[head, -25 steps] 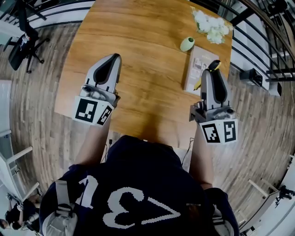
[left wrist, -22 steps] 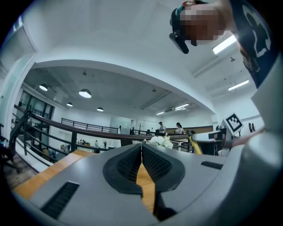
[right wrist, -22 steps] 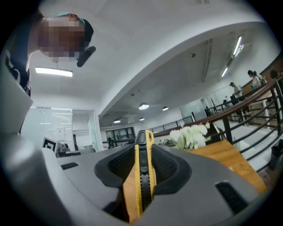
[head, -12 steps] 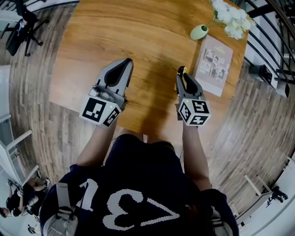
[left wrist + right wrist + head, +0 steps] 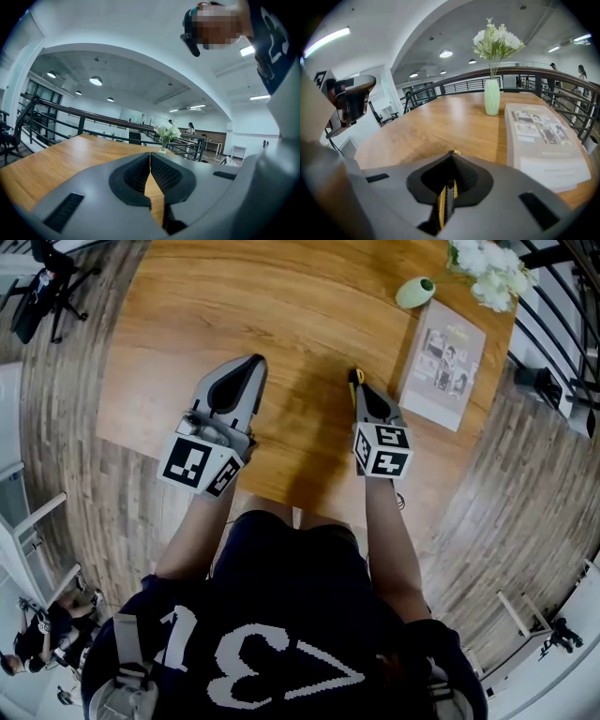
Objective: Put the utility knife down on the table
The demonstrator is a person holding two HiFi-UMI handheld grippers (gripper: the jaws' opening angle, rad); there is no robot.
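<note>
Right gripper view: the grey right gripper (image 5: 451, 153), jaws just closed, clamps a slim yellow-and-black utility knife (image 5: 445, 204) over the wooden table (image 5: 440, 125); dark metal railings (image 5: 454, 85) ring the table.

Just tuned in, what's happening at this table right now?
A person holds a gripper in each hand over the brown wooden table. The right gripper has just closed its jaws and clamps a yellow and black utility knife, angled down toward the tabletop; the knife is not released yet. The left gripper is shut and empty, beside it.
</note>
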